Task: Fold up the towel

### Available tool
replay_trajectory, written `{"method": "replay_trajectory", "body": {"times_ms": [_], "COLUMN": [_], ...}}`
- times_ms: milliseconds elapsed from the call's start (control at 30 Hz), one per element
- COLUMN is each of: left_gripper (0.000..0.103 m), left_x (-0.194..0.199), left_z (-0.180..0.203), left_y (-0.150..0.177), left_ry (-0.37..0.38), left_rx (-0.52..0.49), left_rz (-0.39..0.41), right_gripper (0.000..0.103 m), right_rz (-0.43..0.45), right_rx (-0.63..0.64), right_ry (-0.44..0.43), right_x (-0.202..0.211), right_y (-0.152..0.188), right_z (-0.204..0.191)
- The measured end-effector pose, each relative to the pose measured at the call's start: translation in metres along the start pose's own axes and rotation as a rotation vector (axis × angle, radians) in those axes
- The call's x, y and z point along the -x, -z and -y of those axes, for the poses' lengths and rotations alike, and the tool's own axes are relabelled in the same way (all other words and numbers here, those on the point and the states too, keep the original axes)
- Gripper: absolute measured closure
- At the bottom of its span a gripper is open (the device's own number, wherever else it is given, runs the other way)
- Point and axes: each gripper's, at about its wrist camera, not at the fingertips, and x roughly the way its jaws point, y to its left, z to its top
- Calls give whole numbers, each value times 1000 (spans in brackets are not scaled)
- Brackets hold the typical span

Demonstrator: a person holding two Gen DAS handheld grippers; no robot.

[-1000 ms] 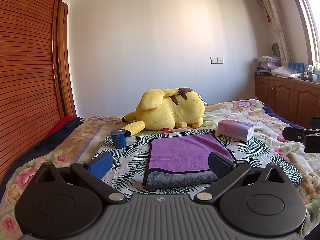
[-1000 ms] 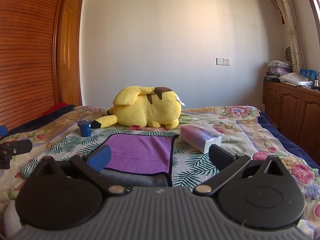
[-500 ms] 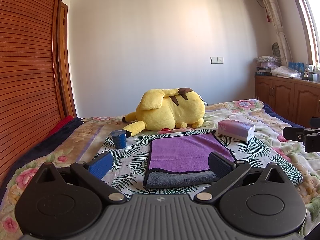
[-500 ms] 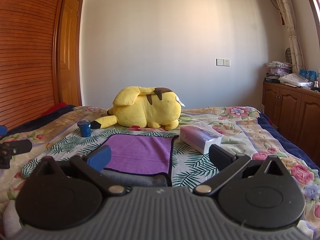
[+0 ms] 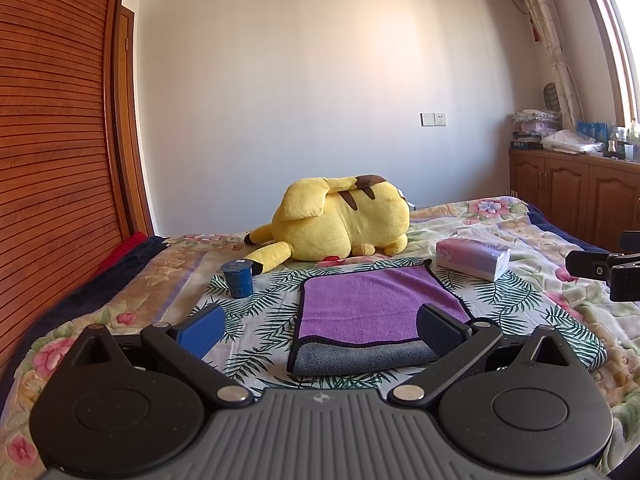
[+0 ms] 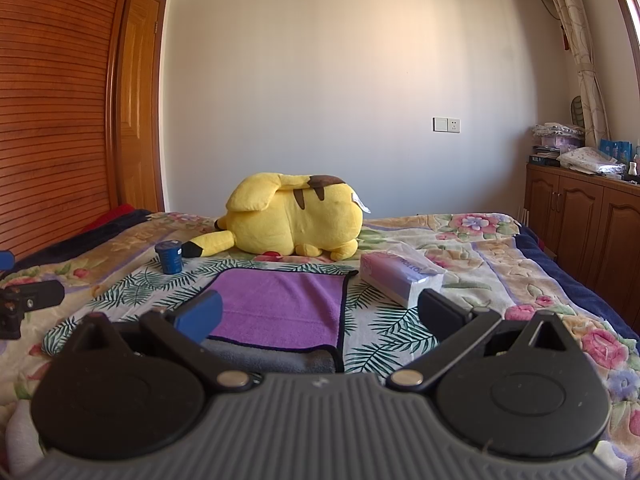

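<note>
A purple towel point(image 5: 372, 304) with a dark border lies flat on the bed, its near edge turned over to show the grey underside point(image 5: 364, 360). It also shows in the right wrist view point(image 6: 280, 304). My left gripper point(image 5: 320, 326) is open and empty, hovering just short of the towel's near edge. My right gripper point(image 6: 316, 314) is open and empty, near the towel's near right corner. The tip of the right gripper shows at the right edge of the left wrist view point(image 5: 604, 270), and the left gripper at the left edge of the right wrist view point(image 6: 28, 304).
A yellow plush toy point(image 5: 344, 220) lies behind the towel. A small blue cup point(image 5: 238, 278) stands to the towel's left. A tissue pack point(image 5: 472, 258) lies at its far right corner. A wooden wardrobe point(image 5: 52, 140) flanks the left, cabinets point(image 6: 592, 220) the right.
</note>
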Motion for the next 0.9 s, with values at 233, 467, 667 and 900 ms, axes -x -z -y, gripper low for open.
{"method": "replay_trajectory", "body": {"times_ms": [233, 467, 667, 900], "left_gripper": [16, 16, 16, 16], "left_x": [0, 0, -2, -7], "left_z": [0, 0, -9, -5], "left_y": [1, 1, 5, 6], "left_ry": [0, 0, -1, -1], "left_rx": [-1, -3, -6, -17], "left_rz": [0, -1, -10, -42], "right_gripper": [0, 0, 0, 0], "right_rz": [0, 0, 0, -13], "right_rx": [1, 1, 1, 8], "right_ry": [0, 0, 1, -4], "right_x": [0, 0, 0, -2], "right_y": [0, 0, 0, 1], "right_z": [0, -1, -1, -1]}}
